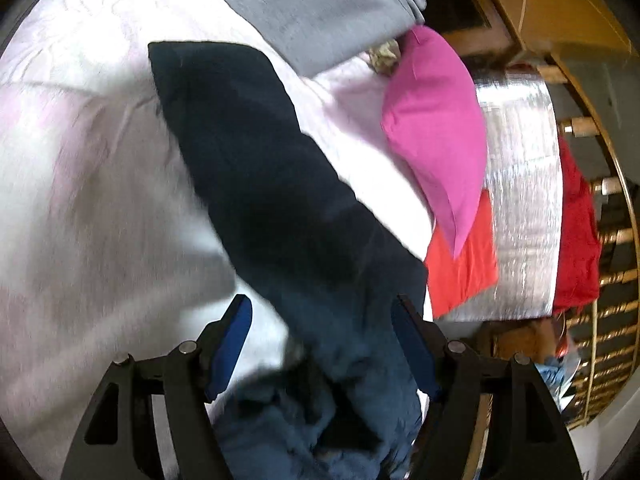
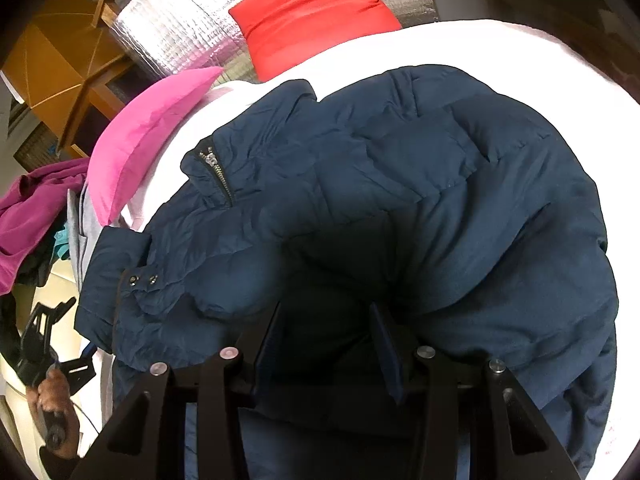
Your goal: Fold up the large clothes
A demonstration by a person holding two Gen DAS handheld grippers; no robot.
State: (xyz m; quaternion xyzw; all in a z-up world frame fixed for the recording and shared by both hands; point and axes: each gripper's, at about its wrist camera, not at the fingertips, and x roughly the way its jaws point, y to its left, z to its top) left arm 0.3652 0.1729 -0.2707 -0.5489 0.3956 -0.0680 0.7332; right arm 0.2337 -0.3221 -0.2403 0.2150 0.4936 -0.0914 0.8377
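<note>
A navy puffer jacket [image 2: 440, 200] lies spread on a white bed cover [image 2: 440, 44], collar and zip toward the left. My right gripper [image 2: 328, 340] points steeply down at the jacket's near edge, shut on a thick dark fold of it. In the left wrist view a long dark part of the jacket [image 1: 260, 168] runs from the upper middle down to my left gripper [image 1: 322, 344]. That gripper's blue pads [image 1: 232, 344] stand wide apart and open; crumpled jacket fabric lies low between them, and the left pad is clear of it. The left gripper [image 2: 44, 344] also shows at the right wrist view's lower left, held by a hand [image 2: 52, 400].
A pink pillow [image 1: 436, 128] and a red pillow [image 1: 460, 272] lean at the bed's head against a silver foil panel [image 1: 520, 200]. A grey garment [image 1: 312, 8] lies on the bed cover [image 1: 80, 160]. A magenta garment [image 2: 32, 208] is heaped beside the bed, near wooden furniture [image 2: 52, 60].
</note>
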